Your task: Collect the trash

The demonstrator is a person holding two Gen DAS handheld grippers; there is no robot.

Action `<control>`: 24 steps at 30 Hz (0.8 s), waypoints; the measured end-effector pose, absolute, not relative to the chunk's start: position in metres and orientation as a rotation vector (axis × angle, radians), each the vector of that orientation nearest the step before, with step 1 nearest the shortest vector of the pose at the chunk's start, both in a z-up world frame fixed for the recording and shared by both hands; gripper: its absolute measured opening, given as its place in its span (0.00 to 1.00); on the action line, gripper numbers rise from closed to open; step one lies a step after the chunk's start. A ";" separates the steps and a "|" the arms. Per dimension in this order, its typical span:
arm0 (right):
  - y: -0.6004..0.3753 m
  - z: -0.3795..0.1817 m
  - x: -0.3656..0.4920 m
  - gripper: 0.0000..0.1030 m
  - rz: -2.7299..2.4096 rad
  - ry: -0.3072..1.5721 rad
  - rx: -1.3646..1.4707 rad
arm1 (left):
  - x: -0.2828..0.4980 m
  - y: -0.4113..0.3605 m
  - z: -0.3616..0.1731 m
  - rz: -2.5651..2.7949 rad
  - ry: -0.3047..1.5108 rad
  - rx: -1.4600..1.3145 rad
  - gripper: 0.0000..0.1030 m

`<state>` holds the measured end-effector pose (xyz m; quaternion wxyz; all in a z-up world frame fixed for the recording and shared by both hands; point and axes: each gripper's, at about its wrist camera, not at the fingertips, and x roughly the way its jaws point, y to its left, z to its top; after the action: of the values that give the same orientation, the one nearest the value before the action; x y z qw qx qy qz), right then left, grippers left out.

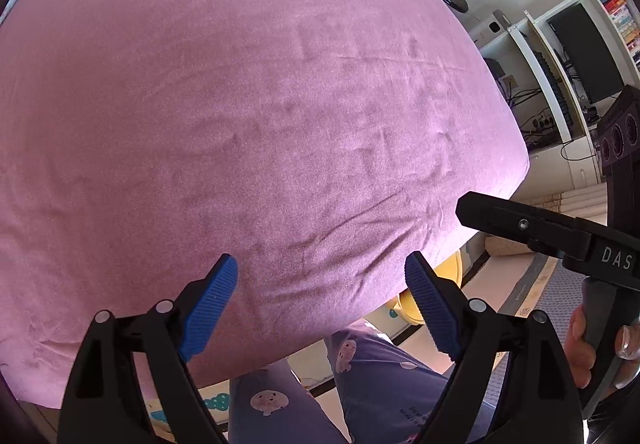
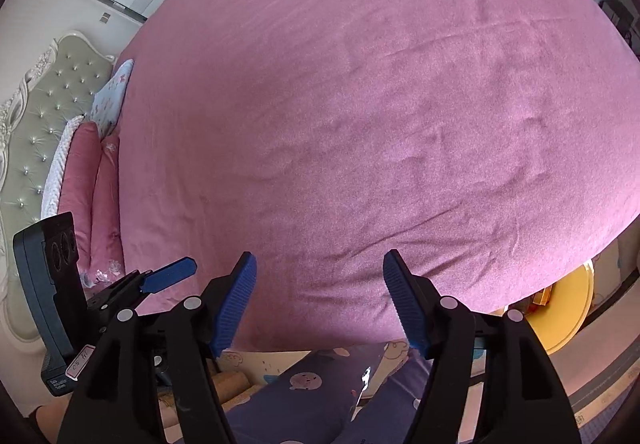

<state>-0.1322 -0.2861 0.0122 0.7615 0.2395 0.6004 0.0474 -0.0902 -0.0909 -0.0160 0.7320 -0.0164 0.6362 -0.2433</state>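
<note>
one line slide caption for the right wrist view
Right gripper, fingers open and empty, above a bare pink bedsheet.

Your left wrist camera looks steeply down past its fingers at the pink bed (image 1: 260,104) close ahead. Your right wrist camera faces likewise. Both share the bedsheet, your patterned trousers (image 2: 312,384) and the yellow stool (image 2: 568,308).

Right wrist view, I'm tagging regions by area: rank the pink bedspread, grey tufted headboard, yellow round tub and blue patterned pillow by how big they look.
1. pink bedspread, fills most of the frame
2. grey tufted headboard
3. yellow round tub
4. blue patterned pillow

The tub and pillow look close; the tub is partly hidden and nearer, so that order is unsure.
</note>
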 end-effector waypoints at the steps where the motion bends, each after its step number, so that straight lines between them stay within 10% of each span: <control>1: -0.285 0.022 -0.131 0.63 0.113 1.290 0.487 | -0.091 -0.090 -0.008 -0.519 1.384 -0.036 0.86; 24: -0.284 0.132 -0.124 0.83 0.230 1.104 0.194 | -0.123 -0.051 0.119 -0.098 1.114 -0.201 0.96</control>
<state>-0.1243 -0.2836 0.1319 0.8407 0.0920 0.5224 0.1090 -0.1234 -0.0514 0.1192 0.8429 -0.0954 0.5275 -0.0463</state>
